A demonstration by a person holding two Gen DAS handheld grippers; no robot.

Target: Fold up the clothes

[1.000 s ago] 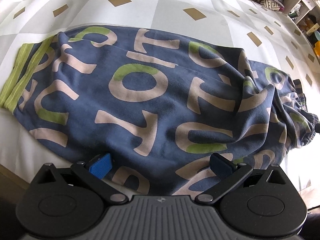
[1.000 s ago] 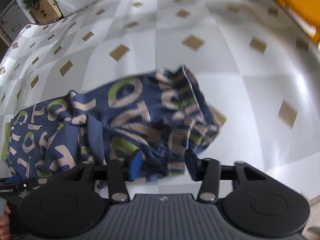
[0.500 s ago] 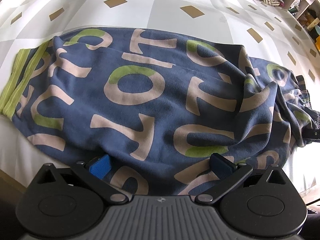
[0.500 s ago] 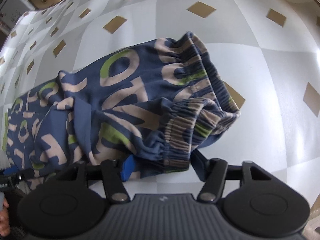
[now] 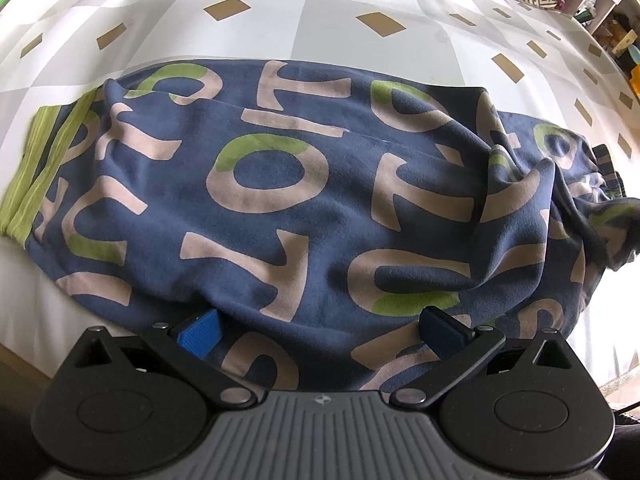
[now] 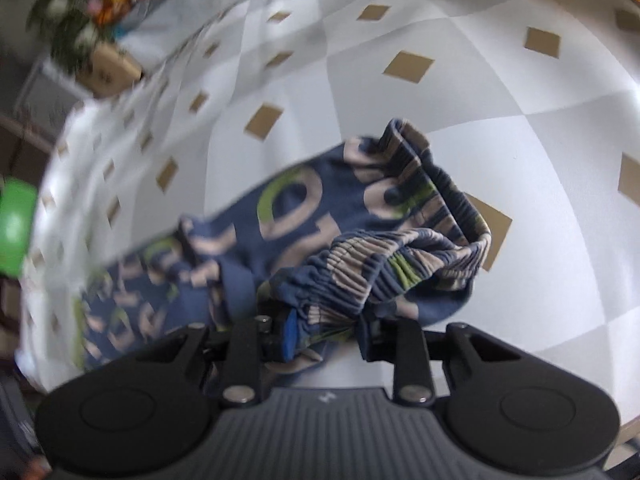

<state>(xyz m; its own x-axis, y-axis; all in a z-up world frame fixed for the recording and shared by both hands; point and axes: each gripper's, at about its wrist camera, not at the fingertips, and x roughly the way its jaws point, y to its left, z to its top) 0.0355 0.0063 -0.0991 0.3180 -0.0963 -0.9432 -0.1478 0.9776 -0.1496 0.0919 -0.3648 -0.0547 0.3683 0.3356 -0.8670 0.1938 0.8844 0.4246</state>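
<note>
Trousers (image 6: 320,216) were clamped at the waistband, apparently, by the right gripper (image 6: 326,338); the left gripper (image 5: 320,326), lower centre, was spread wide.

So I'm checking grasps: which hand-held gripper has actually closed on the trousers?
The right hand-held gripper, pinching the gathered striped waistband of the navy letter-print trousers; the left hand-held gripper is open.
</note>
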